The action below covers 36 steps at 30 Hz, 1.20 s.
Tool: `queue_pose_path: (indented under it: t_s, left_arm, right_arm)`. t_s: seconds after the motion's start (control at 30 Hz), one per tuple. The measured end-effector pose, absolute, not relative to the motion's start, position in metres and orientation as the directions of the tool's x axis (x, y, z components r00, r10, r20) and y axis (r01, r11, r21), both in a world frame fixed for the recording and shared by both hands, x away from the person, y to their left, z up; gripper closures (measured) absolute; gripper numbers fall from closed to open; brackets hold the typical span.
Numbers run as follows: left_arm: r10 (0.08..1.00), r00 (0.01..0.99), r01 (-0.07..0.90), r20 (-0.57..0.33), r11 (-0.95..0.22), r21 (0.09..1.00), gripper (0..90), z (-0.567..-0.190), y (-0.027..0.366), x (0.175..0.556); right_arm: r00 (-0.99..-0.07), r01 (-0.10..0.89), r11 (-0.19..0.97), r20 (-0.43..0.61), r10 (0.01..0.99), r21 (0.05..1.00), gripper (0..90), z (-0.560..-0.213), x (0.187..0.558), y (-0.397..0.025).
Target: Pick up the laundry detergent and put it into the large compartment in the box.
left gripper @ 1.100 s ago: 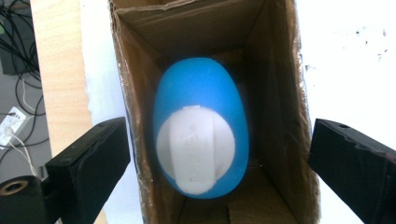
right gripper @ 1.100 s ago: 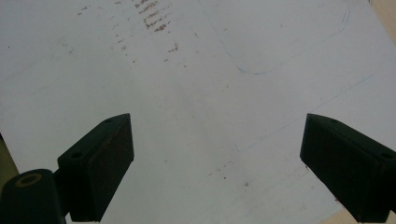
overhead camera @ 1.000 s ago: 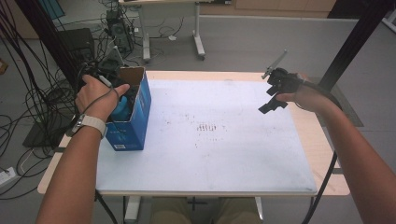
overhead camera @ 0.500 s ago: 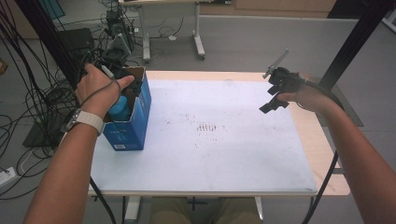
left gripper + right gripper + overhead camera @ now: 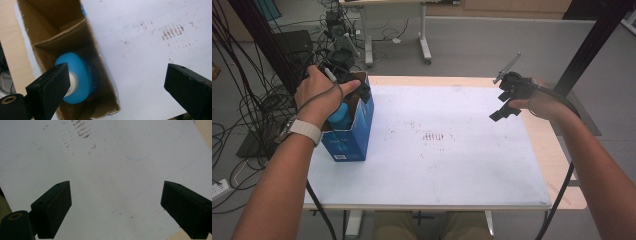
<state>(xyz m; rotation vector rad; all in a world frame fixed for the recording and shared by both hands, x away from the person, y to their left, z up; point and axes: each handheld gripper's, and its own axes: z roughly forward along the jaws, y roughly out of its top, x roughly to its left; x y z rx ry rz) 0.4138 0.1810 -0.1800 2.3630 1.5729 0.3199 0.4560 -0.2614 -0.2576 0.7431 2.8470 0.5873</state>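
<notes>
A blue cardboard box [image 5: 348, 134] stands open-topped at the left of the white sheet [image 5: 437, 150]. Inside it lies a blue roll with a white core [image 5: 75, 78], beside a cardboard divider. My left gripper [image 5: 354, 85] hovers over the box's far end; in the left gripper view its jaws are wide apart with nothing between them [image 5: 117, 85]. My right gripper [image 5: 507, 102] is held above the sheet's far right corner, open and empty, looking down on the bare sheet [image 5: 115, 202].
The white sheet covers most of a wooden table [image 5: 562, 165] and has brown smudges [image 5: 434, 137] at its middle. Cables and black equipment [image 5: 257, 95] lie on the floor to the left. A dark post [image 5: 589, 47] rises at the far right.
My left hand and gripper have lifted slightly and shifted toward the box's far end. The right gripper has stayed where it was.
</notes>
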Motion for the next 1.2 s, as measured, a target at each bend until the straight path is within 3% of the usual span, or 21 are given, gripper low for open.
queue_pose_path:
  t_s: [0.5,1.2]
  left_arm:
    - [0.828,0.560,0.764,0.039,-0.534,0.362,7.0,-0.169,0.147,0.402]
    - [0.720,0.692,0.664,0.057,-0.665,0.341,7.0,-0.169,0.108,0.383]
  right_arm:
    - [-0.864,0.443,0.799,-0.045,0.502,0.408,9.8,-0.253,0.454,-0.264]
    - [-0.862,0.445,0.796,-0.045,0.505,0.411,9.8,-0.252,0.450,-0.262]
